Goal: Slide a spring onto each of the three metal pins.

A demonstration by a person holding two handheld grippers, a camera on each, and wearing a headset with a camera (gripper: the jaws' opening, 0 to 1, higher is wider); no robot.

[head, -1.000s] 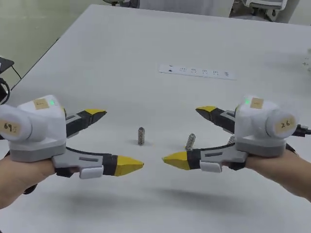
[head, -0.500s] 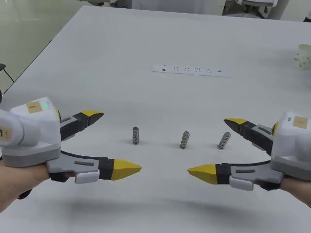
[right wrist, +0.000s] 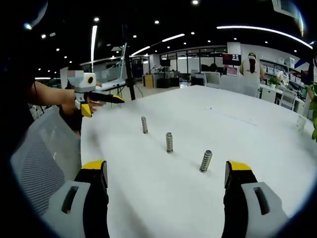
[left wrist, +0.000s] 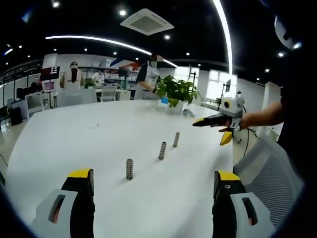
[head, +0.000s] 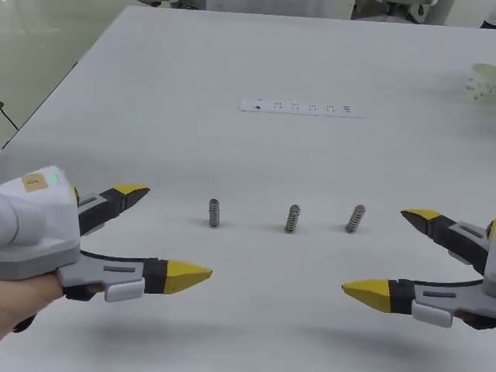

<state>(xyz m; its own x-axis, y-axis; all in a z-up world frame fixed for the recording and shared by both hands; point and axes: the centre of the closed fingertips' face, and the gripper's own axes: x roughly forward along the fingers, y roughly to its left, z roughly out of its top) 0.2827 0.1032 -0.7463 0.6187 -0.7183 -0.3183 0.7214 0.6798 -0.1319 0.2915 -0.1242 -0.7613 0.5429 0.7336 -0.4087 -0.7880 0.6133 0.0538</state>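
Three springs stand in a left-to-right row at mid-table: the left spring (head: 214, 213), the middle spring (head: 292, 218) and the right spring (head: 354, 218), each apart from the next. Each has its long axis vertical, pointing up from the white table (head: 232, 62). The middle and right springs lean slightly rightward at the top. The pins are hidden inside the coils, so each pin seems to wear a spring already. The left gripper (head: 174, 230) hovers near and left of the row, jaws spread wide and holding nothing. The right gripper (head: 378, 250) hovers near and right, just as wide and empty. A power strip (head: 301, 108) lies far behind the row. The risk is a spread jaw tip sweeping through the row and toppling a leaning spring. Whether the pins are fixed down cannot be told.
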